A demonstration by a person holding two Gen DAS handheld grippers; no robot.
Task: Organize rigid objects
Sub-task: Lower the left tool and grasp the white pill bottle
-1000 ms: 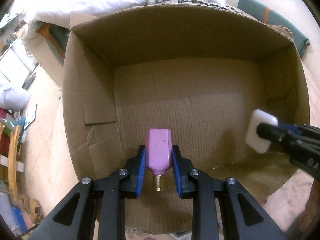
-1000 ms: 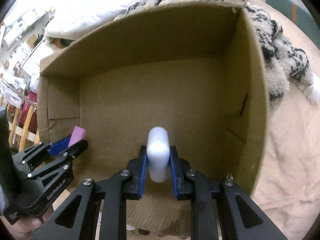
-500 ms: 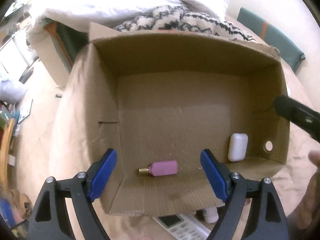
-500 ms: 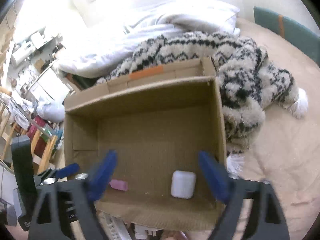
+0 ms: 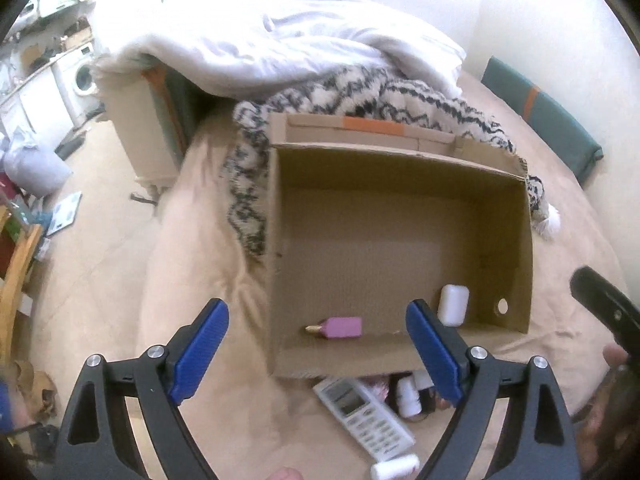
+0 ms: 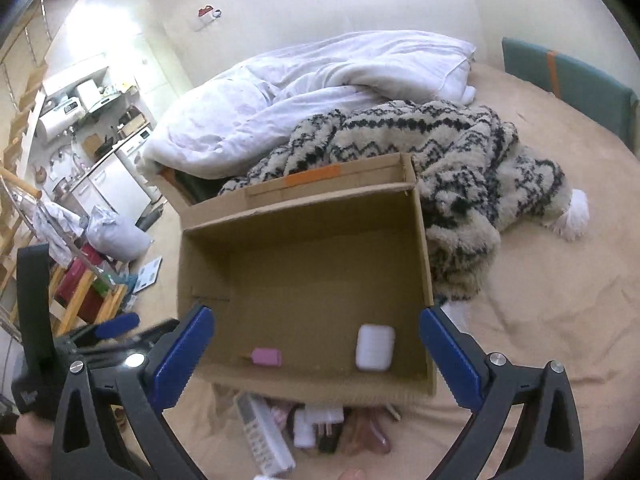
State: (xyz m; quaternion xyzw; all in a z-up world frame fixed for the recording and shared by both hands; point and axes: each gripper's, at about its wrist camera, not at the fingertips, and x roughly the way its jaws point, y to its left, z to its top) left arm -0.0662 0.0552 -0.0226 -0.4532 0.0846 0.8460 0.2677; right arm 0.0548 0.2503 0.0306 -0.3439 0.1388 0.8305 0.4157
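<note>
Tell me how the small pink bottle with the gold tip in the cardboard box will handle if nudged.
The small pink bottle with the gold tip lies on its side on the cardboard box floor; its flat faces suggest sliding, not rolling. It looks rigid and probably light.

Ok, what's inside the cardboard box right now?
Inside the cardboard box: a pink bottle lying on its side and a white case, apart, both toward the near wall. That wall hides the floor strip right behind it.
</note>
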